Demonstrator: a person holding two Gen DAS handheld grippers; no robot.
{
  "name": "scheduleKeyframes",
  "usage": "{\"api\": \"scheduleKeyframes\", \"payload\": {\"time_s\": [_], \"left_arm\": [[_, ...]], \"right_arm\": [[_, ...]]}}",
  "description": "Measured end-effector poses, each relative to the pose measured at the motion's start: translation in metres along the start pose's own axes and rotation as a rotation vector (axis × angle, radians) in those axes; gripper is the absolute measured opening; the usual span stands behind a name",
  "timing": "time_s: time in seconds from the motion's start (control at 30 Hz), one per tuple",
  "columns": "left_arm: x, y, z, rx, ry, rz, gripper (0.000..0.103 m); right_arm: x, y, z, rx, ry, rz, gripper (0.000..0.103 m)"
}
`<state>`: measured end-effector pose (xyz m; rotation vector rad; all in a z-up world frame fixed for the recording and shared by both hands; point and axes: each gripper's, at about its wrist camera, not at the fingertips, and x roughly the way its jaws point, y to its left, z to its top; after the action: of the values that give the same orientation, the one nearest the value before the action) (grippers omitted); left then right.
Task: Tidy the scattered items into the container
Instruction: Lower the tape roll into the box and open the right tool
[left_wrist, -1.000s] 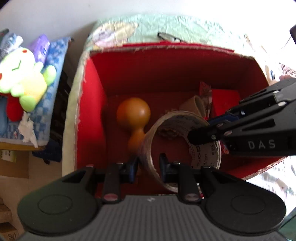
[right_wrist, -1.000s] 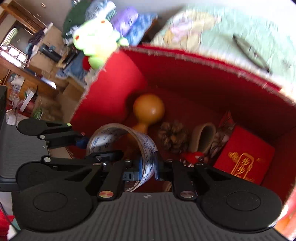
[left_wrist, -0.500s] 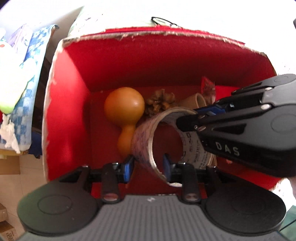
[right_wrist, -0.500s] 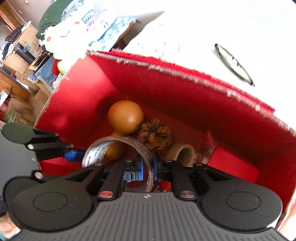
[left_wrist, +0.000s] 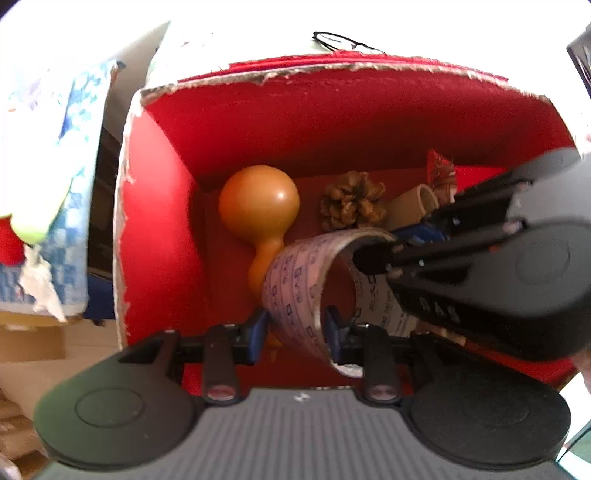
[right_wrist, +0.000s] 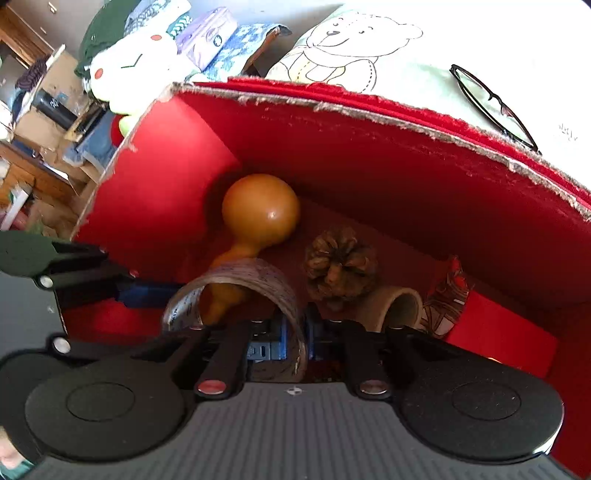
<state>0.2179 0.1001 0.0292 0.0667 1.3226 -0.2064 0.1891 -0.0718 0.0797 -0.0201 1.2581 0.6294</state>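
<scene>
Your left gripper (left_wrist: 295, 328) and right gripper (right_wrist: 293, 332) both pinch the wall of the tape roll (left_wrist: 295, 280), held low in the center of each frame inside the red box (left_wrist: 332, 110). Above it lie a gourd (left_wrist: 258, 201), a pinecone (left_wrist: 352, 201) and a second tape roll (right_wrist: 397, 306). Glasses (right_wrist: 491, 103) rest beyond the box, upper right.

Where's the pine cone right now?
The pine cone lies on the floor of the red box near the back wall, between the orange gourd and the beige tape roll.
</scene>
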Motion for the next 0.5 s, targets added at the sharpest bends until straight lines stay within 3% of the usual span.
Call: {"api": "scheduleKeyframes", "payload": {"time_s": [0.13,0.3,0.37,0.5], "left_arm": [[-0.009,0.003,0.003,-0.043,-0.015,-0.066,0.03],[-0.008,-0.014,0.006,0.0,-0.007,-0.107,0.031],[0.0,-0.023,0.009,0.022,0.003,-0.101,0.043],[0.017,-0.023,0.009,0.005,0.052,-0.103,0.054]], "right_arm": [[-0.013,-0.012,-0.004,0.014,0.032,0.003,0.009],[-0.017,-0.022,-0.006,0.009,0.068,-0.013,0.01],[-0.015,-0.021,-0.007,0.008,0.076,-0.019,0.01],[-0.006,-0.004,-0.007,-0.063,0.097,-0.084,0.009]]}}
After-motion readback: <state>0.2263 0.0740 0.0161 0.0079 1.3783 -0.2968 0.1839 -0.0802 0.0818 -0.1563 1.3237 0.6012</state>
